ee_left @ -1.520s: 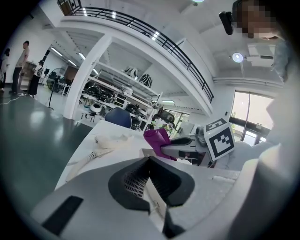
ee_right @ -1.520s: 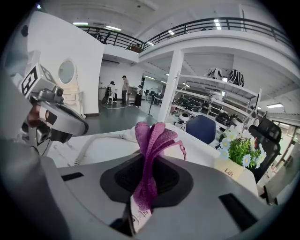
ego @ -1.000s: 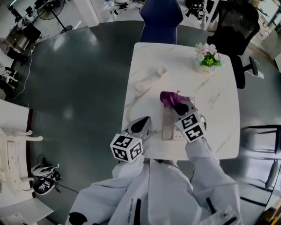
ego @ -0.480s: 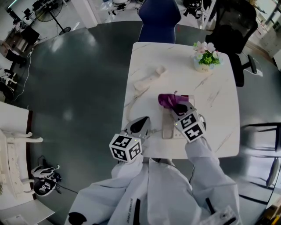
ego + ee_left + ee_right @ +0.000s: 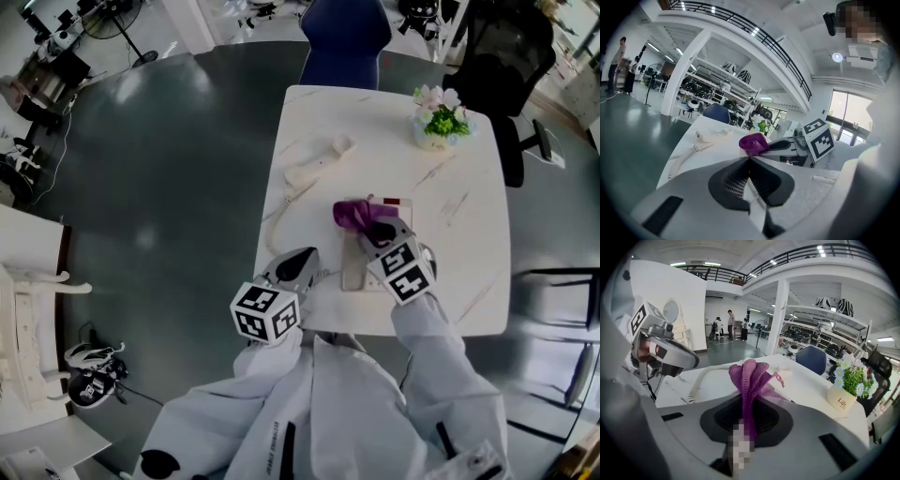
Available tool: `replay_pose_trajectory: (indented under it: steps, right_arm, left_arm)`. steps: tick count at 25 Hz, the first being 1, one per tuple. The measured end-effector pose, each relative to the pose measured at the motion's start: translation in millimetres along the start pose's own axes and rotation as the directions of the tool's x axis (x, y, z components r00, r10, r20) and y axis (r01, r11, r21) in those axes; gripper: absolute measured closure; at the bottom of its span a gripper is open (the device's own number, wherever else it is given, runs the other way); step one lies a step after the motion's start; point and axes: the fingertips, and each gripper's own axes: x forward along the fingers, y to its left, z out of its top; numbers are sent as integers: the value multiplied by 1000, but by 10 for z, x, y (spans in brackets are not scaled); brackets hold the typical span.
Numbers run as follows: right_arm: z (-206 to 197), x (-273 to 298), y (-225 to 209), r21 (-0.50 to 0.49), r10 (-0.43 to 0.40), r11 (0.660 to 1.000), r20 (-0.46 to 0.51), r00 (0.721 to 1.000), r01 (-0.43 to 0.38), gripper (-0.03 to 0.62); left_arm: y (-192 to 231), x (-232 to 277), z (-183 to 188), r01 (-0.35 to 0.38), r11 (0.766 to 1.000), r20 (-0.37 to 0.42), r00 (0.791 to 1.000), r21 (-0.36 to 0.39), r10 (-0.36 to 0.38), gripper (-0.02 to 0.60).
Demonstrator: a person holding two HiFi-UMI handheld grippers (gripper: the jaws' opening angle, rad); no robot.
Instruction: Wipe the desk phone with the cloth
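At the near-left edge of the bench (image 5: 469, 234), the left tongs (image 5: 302, 264) are pressing shut on nothing, tips pointing toward the desk phone (image 5: 352, 267). Beyond them the handset (image 5: 319, 161) is lying off its cradle, slanting from near-left to far-right, its cord (image 5: 278, 220) trailing back along the left edge. The phone's base is sitting by the front edge, its long axis running near to far. The right tongs (image 5: 380, 232) are pinching the purple cloth (image 5: 356, 214) tightly at the base's far end. A flower pot (image 5: 439, 122) is standing well apart at the far-right corner, with bare marble showing between it and the phone.
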Motion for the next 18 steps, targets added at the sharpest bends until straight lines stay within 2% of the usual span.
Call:
replay_pose_trajectory:
  steps: [18]
  right_arm:
    - [-172, -132, 230, -25, 73, 997, -19, 997, -73, 556]
  left_arm:
    - [-271, -50, -107, -19, 1000, 10, 1000, -16, 19, 583]
